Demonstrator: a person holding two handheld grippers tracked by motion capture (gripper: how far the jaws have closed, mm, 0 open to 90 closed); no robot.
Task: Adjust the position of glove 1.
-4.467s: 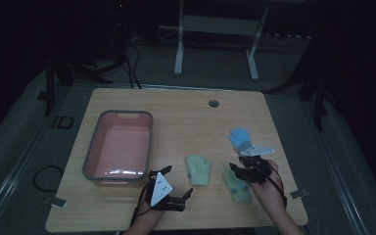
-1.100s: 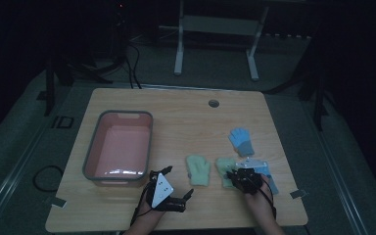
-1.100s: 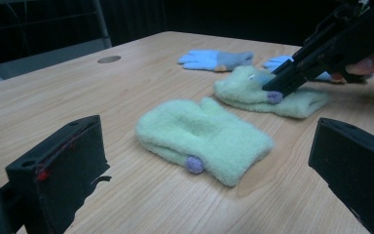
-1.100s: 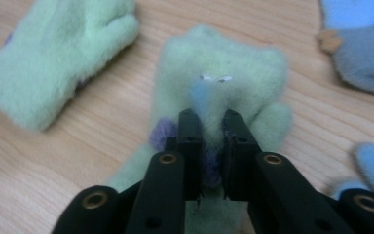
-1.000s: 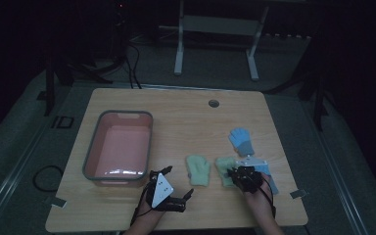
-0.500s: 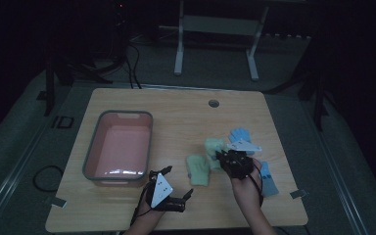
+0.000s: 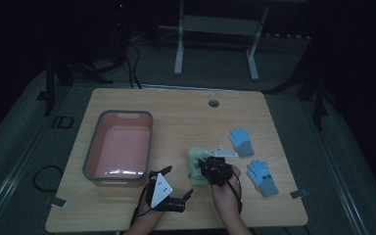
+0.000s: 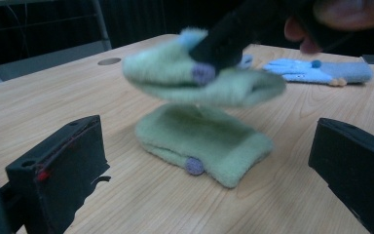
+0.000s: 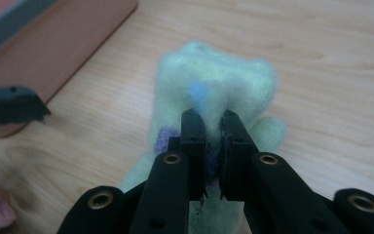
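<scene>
My right gripper [image 7: 206, 164] [image 9: 213, 122] is shut on a pale green glove [image 9: 214, 78] [image 8: 195, 80] and holds it in the air. It hangs just above a second green glove [image 8: 204, 141] that lies flat on the table, near the front middle. In the high view the two green gloves [image 7: 195, 159] overlap. My left gripper [image 7: 178, 182] [image 8: 207, 146] rests on the table a little nearer the front edge. It is open, faces both gloves, and holds nothing.
A pink bin [image 7: 149, 142] [image 9: 53, 34] with a grey rim stands at the left. Two blue gloves [image 7: 240, 141] [image 7: 263, 176] [image 8: 316, 70] lie on the right side. A round hole [image 7: 214, 103] sits near the table's far edge.
My right gripper has lifted the green glove from the right front and carried it left, over the other green glove. The left gripper has stayed put.
</scene>
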